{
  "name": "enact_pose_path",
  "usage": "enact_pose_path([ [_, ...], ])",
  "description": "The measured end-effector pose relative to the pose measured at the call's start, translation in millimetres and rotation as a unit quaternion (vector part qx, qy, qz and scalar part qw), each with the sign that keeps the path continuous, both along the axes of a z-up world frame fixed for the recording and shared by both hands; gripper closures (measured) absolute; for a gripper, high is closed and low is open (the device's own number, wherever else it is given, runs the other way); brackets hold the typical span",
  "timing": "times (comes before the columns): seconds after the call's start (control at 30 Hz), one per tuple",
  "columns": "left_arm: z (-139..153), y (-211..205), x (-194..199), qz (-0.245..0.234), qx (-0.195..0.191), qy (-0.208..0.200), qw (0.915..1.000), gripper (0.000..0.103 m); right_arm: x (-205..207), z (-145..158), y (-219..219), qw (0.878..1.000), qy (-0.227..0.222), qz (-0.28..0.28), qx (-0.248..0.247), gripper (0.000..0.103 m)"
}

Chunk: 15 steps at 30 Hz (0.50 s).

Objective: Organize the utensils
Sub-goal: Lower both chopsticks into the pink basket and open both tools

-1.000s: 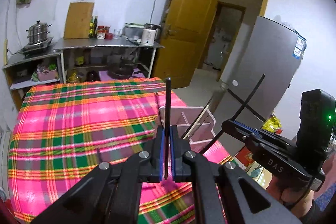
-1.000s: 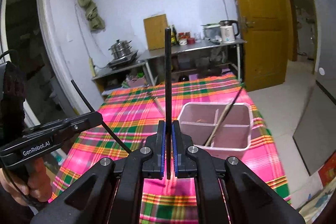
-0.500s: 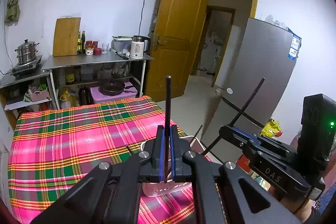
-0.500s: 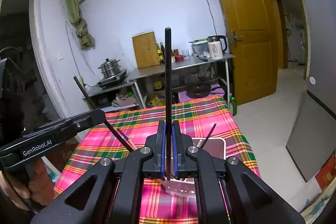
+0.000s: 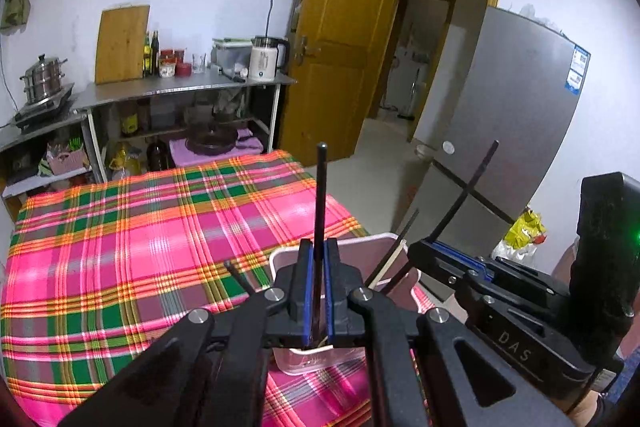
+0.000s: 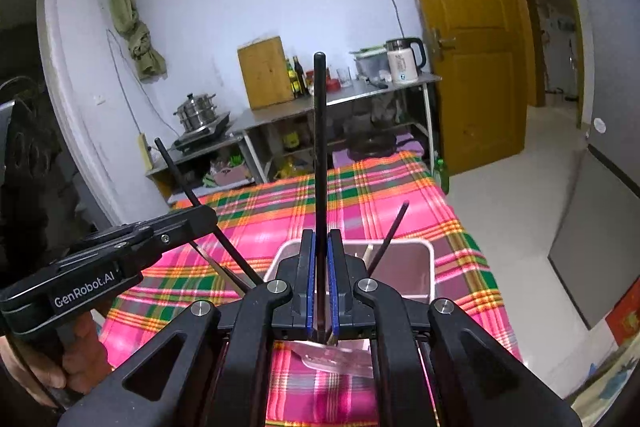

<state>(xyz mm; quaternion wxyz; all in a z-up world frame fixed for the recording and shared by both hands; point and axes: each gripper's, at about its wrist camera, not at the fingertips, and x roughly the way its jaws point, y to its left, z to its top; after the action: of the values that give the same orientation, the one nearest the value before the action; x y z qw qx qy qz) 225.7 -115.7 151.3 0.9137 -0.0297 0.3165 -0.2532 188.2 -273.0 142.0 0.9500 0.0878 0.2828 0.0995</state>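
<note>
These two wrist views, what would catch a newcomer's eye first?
Probably the bright pink plaid tablecloth filling the middle of both views. Next, each gripper, left and right, is shut on a black chopstick pointing up, above a pale plastic bin near the table's right edge.

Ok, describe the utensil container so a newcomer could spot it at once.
Find the pink plaid tablecloth. Near its edge toward the yellow door sits a pale pink plastic bin, rectangular and open-topped. It is the only container on the cloth, with chopsticks leaning out.
</note>
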Motion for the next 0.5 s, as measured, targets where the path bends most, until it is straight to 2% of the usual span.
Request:
enact_pose_path([
  [0.27, -28.9, 0.6, 5.9, 0.002, 0.007, 0.035, 0.9994, 0.097, 11.3, -31.2, 1.2, 0.999, 0.042, 0.003, -0.002, 0.097],
  [0.33, -31.6, 0.7, 5.0, 0.0, 0.007, 0.039, 0.9992, 0.093, 11.5, -36.0, -0.2, 0.999, 0.051, 0.005, 0.002, 0.097],
  [0.4, -30.8, 1.6, 2.4, -0.004, 0.005, 0.038, 0.9993, 0.084, 11.1, -37.2, -1.6, 0.999, 0.054, 0.006, 0.002, 0.097],
  [0.5, -24.1, 5.0, -5.4, -0.004, 0.002, 0.026, 0.9997, 0.081, 5.9, -30.7, -2.6, 0.999, 0.043, 0.002, -0.002, 0.093],
])
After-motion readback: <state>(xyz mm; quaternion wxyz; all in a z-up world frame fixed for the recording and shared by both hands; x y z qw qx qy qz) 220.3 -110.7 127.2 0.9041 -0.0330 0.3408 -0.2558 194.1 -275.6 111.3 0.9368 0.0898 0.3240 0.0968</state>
